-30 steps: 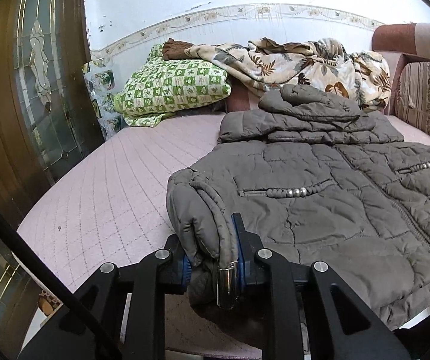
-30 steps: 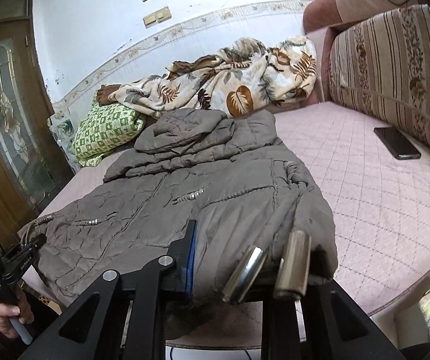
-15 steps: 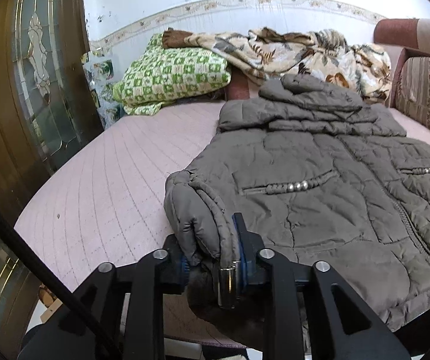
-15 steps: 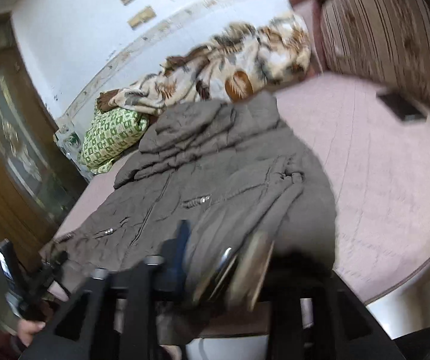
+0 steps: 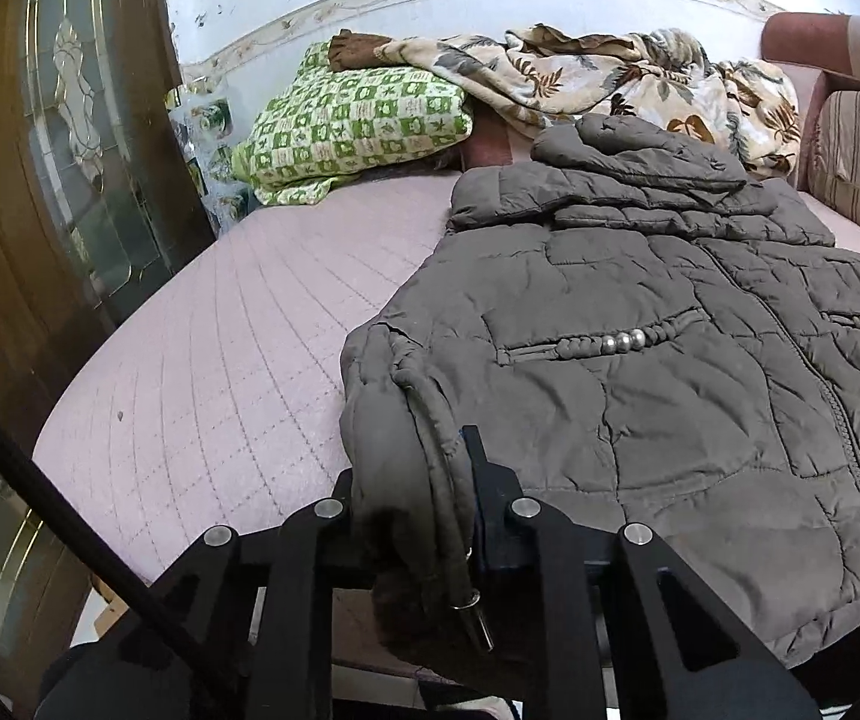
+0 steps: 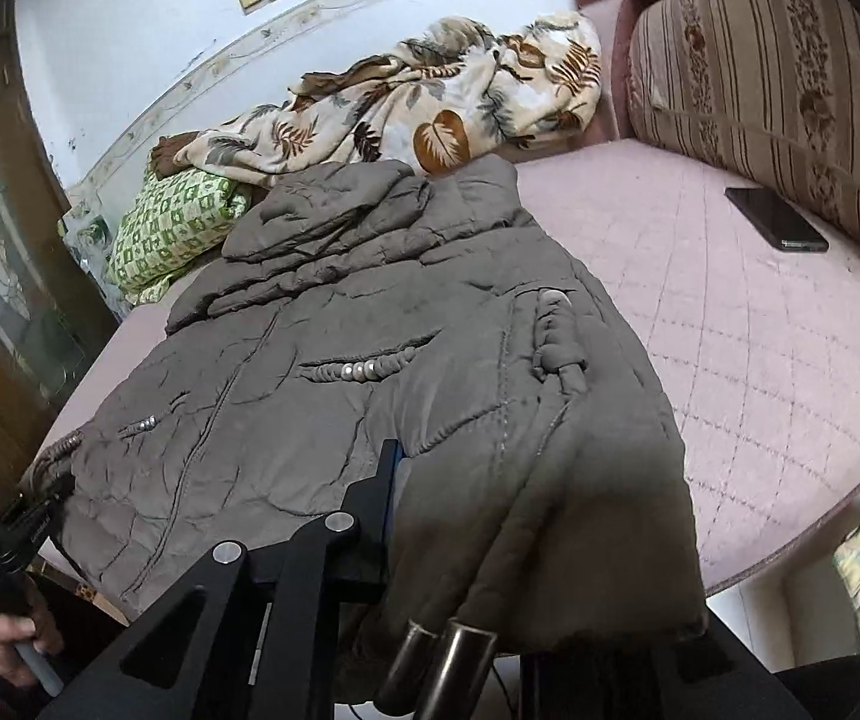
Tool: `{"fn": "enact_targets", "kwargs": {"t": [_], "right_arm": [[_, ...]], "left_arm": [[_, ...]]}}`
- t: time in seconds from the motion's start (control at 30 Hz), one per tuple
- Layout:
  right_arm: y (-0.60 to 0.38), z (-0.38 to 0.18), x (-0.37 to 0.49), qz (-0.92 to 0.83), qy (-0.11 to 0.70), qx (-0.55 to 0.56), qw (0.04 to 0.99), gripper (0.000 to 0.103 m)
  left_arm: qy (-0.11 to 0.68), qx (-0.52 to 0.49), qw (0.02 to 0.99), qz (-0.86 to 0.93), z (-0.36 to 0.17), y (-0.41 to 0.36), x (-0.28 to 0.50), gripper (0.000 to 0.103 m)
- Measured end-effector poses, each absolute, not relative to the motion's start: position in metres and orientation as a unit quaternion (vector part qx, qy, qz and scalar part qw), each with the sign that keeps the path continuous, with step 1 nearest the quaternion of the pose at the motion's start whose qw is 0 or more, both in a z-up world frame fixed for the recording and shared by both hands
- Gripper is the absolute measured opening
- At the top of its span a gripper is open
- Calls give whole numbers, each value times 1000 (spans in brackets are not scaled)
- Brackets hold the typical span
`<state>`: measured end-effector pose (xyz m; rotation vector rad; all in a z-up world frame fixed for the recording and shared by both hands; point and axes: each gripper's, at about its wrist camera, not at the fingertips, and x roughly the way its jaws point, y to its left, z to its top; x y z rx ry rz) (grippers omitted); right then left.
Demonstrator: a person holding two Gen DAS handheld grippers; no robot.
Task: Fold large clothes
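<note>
Lying flat on the pink bed [image 5: 238, 360], hood toward the wall, the grey puffer jacket [image 5: 640, 372]. Left hand-held gripper [image 5: 415, 480] clamped on its hem corner w/ drawcord; right hand-held gripper [image 6: 460, 510] pinching the opposite corner, fabric draped over it. Phone [image 6: 775, 219] near sofa cushion.

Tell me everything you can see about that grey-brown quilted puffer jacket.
The grey-brown quilted puffer jacket lies front up on the pink quilted bed cover, hood toward the wall. It looks like padded, wrinkled fabric, with a centre zip and bead-trimmed pockets. The left gripper and right gripper each pinch a bottom corner, drawstring ends dangling.
</note>
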<state>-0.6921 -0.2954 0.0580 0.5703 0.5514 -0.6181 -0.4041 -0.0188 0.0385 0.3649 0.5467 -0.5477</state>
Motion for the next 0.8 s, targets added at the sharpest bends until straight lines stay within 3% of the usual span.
{"fn": "enact_targets", "kwargs": {"t": [0.8], "right_arm": [[-297,75,-693,-270,241,255,897,19]], "left_arm": [[269,134,907,-294,62,-10,-394,20]]}}
